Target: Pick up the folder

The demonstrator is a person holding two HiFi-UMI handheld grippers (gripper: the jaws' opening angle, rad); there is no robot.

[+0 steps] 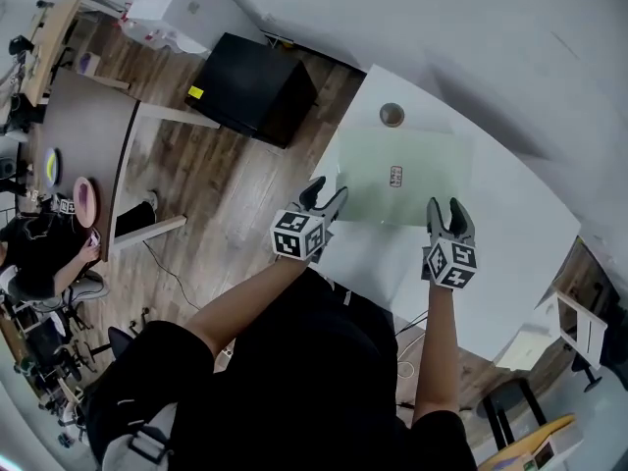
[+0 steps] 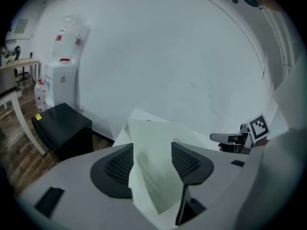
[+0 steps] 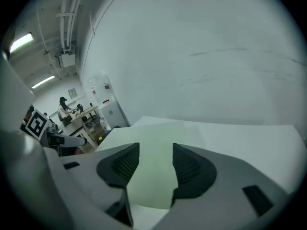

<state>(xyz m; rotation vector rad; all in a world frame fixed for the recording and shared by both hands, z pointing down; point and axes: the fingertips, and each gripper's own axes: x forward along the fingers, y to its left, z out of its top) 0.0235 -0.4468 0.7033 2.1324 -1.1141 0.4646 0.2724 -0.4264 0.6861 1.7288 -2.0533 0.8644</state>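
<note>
A pale green translucent folder lies flat on the white table, with a small label at its middle. My left gripper hovers at the folder's near left corner with its jaws apart. My right gripper is at the near right edge, also open. In the left gripper view the folder shows in the gap of the left gripper, and the pads do not press on it. In the right gripper view the folder lies below the right gripper, whose jaws stand open.
A small round object stands on the table just beyond the folder's far edge. A black cabinet sits on the wooden floor left of the table. Further left are a wooden desk and a seated person.
</note>
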